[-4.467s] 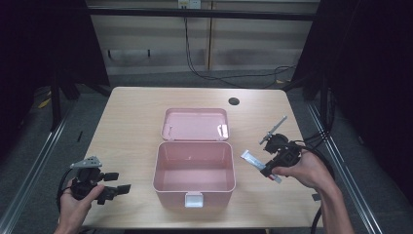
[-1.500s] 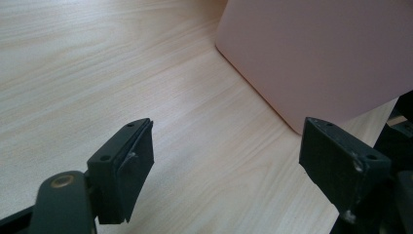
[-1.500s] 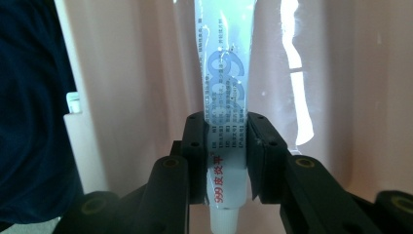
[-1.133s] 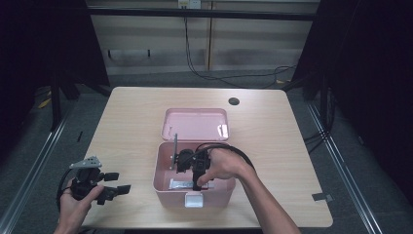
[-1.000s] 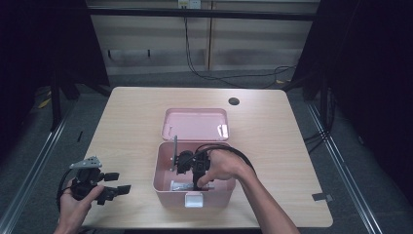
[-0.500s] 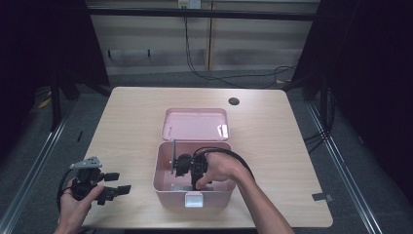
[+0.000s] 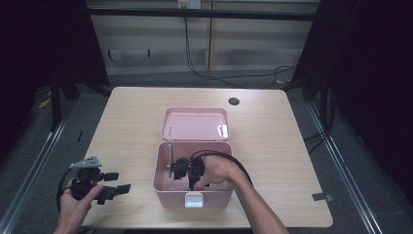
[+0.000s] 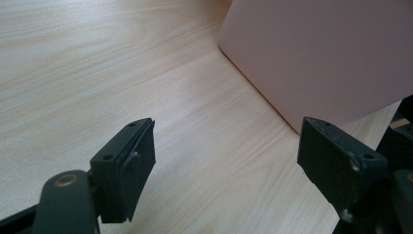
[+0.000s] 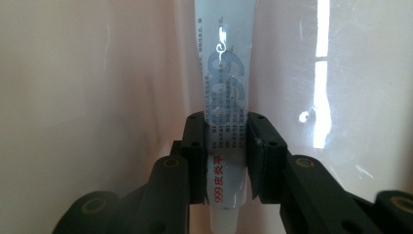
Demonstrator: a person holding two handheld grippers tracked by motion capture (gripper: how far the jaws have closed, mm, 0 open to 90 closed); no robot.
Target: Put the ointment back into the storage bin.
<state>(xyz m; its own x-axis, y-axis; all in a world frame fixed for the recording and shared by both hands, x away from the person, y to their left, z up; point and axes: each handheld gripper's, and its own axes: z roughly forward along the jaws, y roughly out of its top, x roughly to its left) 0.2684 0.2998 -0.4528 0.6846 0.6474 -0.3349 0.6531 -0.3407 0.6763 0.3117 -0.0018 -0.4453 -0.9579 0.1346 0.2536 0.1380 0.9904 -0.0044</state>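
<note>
A pink box stands open in the middle of the table, its lid folded back behind it. Down inside the box sits my right gripper, shut on a white ointment tube with blue and red print. The tube lies along the pink box floor, clamped across its lower part by both pads. My left gripper rests at the table's front left, held in a hand, jaws wide apart over bare wood with nothing between them. In the left gripper view the box wall rises just ahead.
A white latch sits on the box's front wall. A dark cable hole lies at the table's back right. Bare wood spreads right of the box. A cable trails from the right gripper over the box rim.
My right gripper carried the tube from the table's right side into the box, and over the last second it sank lower inside. The left gripper stayed put.
</note>
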